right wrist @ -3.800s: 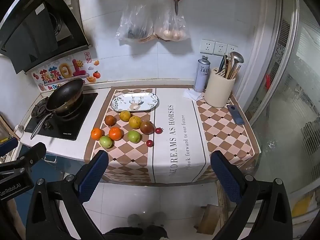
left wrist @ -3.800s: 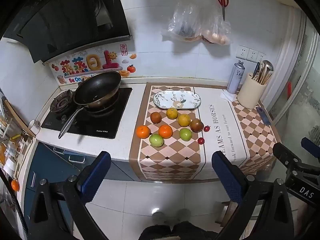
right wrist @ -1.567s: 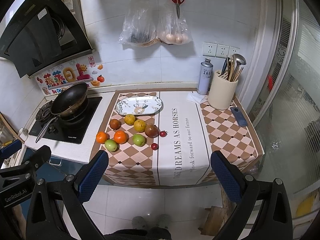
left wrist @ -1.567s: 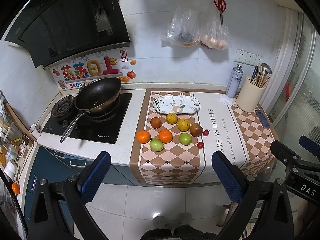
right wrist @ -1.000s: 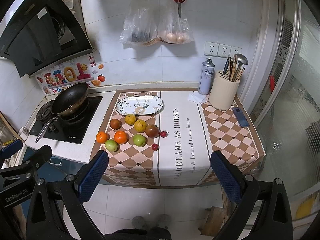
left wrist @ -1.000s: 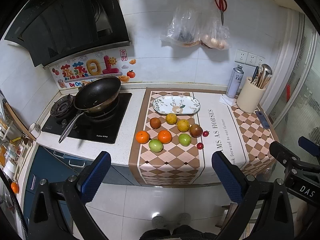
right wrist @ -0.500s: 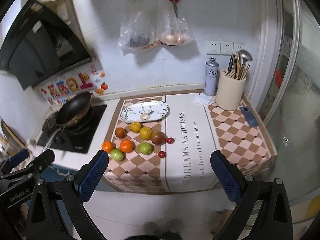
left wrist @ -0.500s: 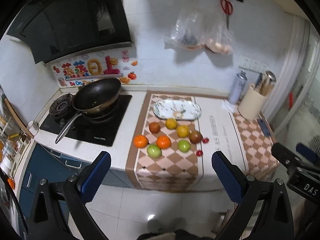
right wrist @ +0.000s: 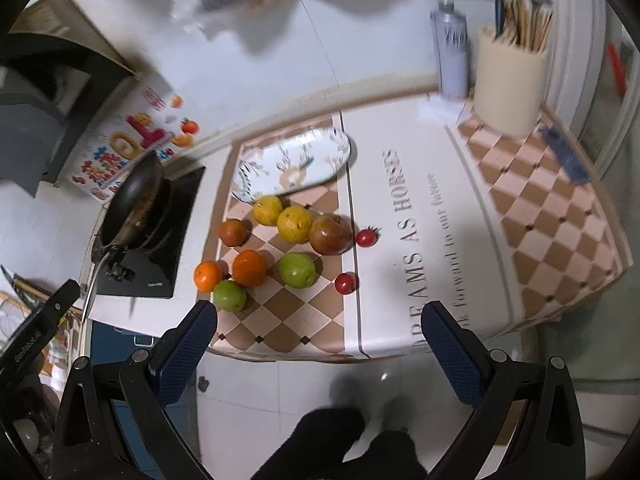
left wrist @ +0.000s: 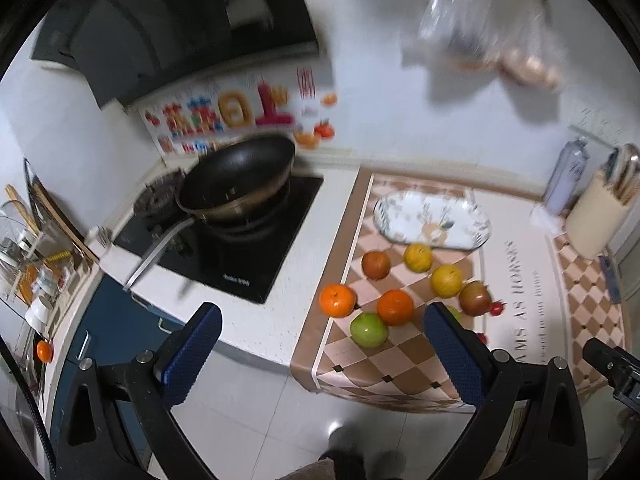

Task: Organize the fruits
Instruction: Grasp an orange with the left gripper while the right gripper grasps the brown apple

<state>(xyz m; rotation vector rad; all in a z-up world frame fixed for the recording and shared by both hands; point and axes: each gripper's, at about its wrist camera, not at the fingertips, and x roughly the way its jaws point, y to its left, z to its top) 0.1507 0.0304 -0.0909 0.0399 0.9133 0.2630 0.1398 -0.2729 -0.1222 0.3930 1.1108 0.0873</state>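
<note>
green apple (right wrist: pixel 296 269) half-hidden in left view

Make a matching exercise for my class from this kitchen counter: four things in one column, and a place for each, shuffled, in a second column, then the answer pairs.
Things
1. patterned plate
2. black wok
3. beige utensil holder
4. green apple

Places
A. on the stove
B. nearest the counter's front edge, below the oranges
C. far right corner, beside the spray can
D. behind the fruit, on the checked cloth

Pairs: 1-D, 2-A, 3-C, 4-B
</note>
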